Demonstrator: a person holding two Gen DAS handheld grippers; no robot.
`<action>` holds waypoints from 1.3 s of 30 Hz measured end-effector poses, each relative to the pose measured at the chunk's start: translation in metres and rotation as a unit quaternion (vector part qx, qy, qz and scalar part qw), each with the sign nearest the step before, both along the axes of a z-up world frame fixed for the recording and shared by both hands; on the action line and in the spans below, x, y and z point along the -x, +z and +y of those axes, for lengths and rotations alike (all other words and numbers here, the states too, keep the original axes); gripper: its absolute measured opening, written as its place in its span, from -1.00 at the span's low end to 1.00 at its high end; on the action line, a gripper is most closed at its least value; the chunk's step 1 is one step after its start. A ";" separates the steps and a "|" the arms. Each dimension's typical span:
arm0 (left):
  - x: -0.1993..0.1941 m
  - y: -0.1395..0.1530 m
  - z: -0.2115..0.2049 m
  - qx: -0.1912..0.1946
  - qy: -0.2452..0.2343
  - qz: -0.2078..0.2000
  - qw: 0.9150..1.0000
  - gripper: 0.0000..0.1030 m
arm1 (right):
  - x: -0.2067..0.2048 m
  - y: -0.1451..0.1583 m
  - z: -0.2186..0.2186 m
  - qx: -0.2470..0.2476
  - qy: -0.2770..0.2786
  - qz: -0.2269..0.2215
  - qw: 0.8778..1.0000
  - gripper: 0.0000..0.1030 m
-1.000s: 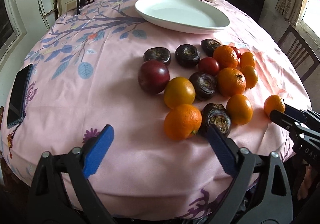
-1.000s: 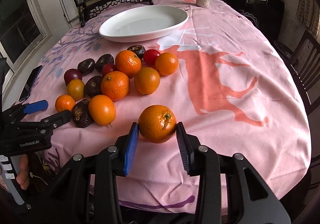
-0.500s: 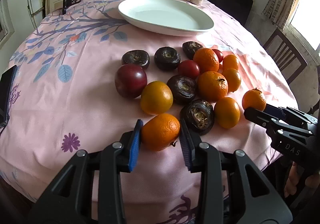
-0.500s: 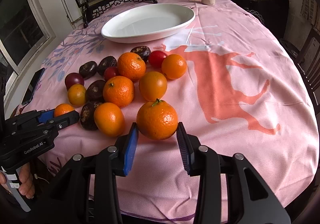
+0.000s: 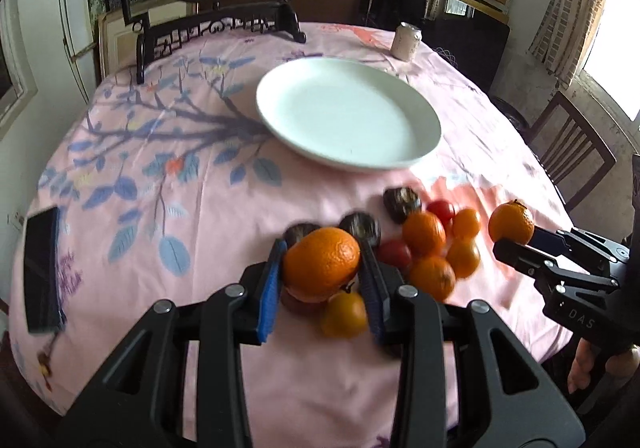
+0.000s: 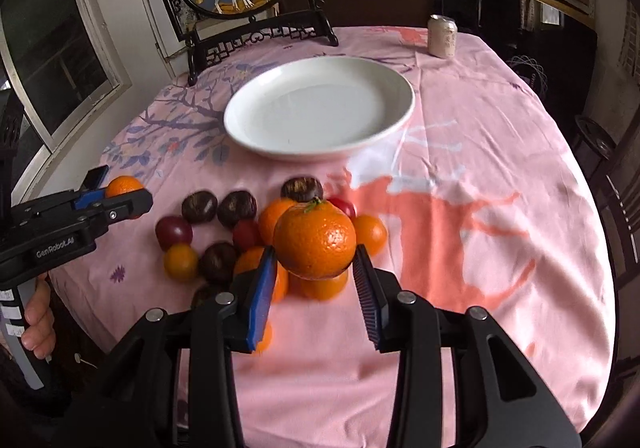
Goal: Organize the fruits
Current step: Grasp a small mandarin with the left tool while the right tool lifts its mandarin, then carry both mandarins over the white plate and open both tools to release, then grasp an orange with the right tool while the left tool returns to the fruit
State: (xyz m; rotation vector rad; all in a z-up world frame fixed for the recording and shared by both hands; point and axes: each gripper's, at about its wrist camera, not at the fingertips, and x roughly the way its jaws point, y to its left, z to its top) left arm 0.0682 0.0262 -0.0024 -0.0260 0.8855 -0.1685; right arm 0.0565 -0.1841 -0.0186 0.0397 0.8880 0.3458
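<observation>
The left gripper [image 5: 322, 268] is pinching an orange [image 5: 322, 262] and the right gripper [image 6: 314, 262] is pinching a second orange [image 6: 315, 239]; both fruits are hanging above the pile [image 6: 224, 232] of oranges and dark fruits on the pink cloth [image 6: 460, 208]. The white plate [image 6: 396, 116] is waiting empty behind the pile. For this step I think both hands should be carrying the oranges level and slowly over the rim, keeping apart from each other. Lowering each orange until it is touching the plate before letting go should be stopping it from rolling.
</observation>
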 end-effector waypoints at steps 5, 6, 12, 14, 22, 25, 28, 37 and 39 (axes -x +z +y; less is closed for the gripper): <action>-0.124 0.026 -0.007 -0.012 0.025 0.012 1.000 -0.29 | -0.108 0.028 0.022 0.009 0.020 -0.004 1.000 -0.23; -0.152 0.026 -0.009 -0.012 0.027 0.017 0.999 -0.29 | -0.132 0.027 0.028 0.016 0.020 0.001 1.000 -0.24; -0.276 -0.013 -0.019 0.017 0.047 0.089 0.995 -0.29 | -0.250 -0.017 0.045 0.029 0.012 0.071 0.997 -0.24; -0.291 -0.022 -0.022 0.021 0.046 0.095 0.994 -0.29 | -0.272 -0.028 0.044 0.026 0.009 0.086 0.996 -0.24; -0.301 -0.008 -0.032 -0.003 0.029 0.056 0.998 0.58 | -0.284 -0.025 0.051 0.082 0.005 0.048 0.995 0.18; -0.262 0.018 -0.022 -0.004 0.025 0.027 0.999 0.71 | -0.252 -0.005 0.038 0.096 0.010 0.035 0.995 0.18; -0.199 0.035 -0.010 -0.002 0.030 0.004 1.000 0.86 | -0.191 0.018 0.019 0.073 0.008 0.026 0.997 0.21; 0.010 0.003 0.004 -0.008 0.050 -0.039 0.998 0.95 | -0.007 0.003 0.005 0.044 -0.058 0.001 0.997 0.77; 0.028 -0.003 0.003 -0.013 0.053 -0.039 0.998 0.95 | 0.010 -0.001 0.006 0.036 -0.062 0.008 0.997 0.77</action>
